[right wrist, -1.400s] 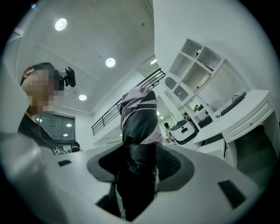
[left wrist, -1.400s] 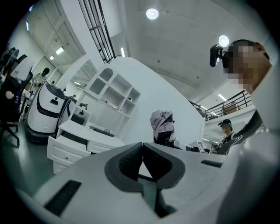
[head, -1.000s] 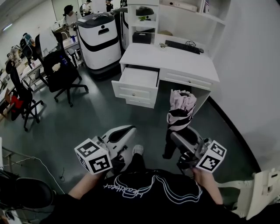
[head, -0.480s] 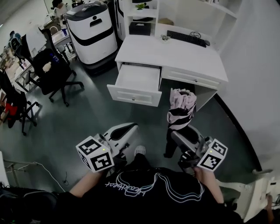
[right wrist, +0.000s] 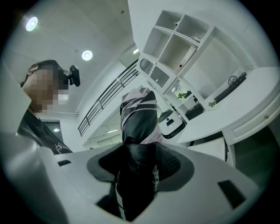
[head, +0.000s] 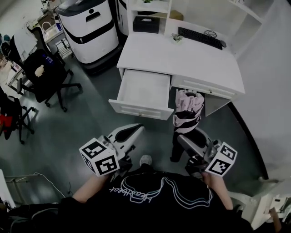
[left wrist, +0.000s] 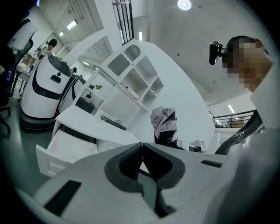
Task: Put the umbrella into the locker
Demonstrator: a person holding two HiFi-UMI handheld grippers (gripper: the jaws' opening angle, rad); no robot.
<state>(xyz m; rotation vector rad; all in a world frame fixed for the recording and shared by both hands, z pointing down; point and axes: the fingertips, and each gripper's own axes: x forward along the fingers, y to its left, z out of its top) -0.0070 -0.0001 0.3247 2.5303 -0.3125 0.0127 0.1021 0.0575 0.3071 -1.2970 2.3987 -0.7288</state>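
Umbrella (head: 188,109), folded, pink-white w/ dark bands, stands about upright in the right claw (head: 181,136). The right gripper view shows its dark lower part filling the gap between the jaws. Both pads press on it, so the jaws are part-way apart and clamped on that section. The striped bundle sticks out well past the tips, and a dark end hangs out on the other side of the grip. In the head view the bundle's top overlaps the front edge of the white bench (head: 182,59), just right of the pulled-out drawer (head: 143,91), which looks empty inside. The umbrella is up in the air in front of the bench, not resting on anything; can't tell how close it really is to the bench edge. Left claw (head: 136,130) is at the left, apart from the umbrella. Per the left gripper view its jaws are together, tips meeting, w/ nothing between them. The umbrella shows there beyond the tips, a bit right, no contact. Both claws point toward the bench, approx. level. On the bench top, far side, lies a black keyboard (head: 200,37), w/ white shelves (head: 150,9) behind. Dark floor (head: 86,118) lies under it all.
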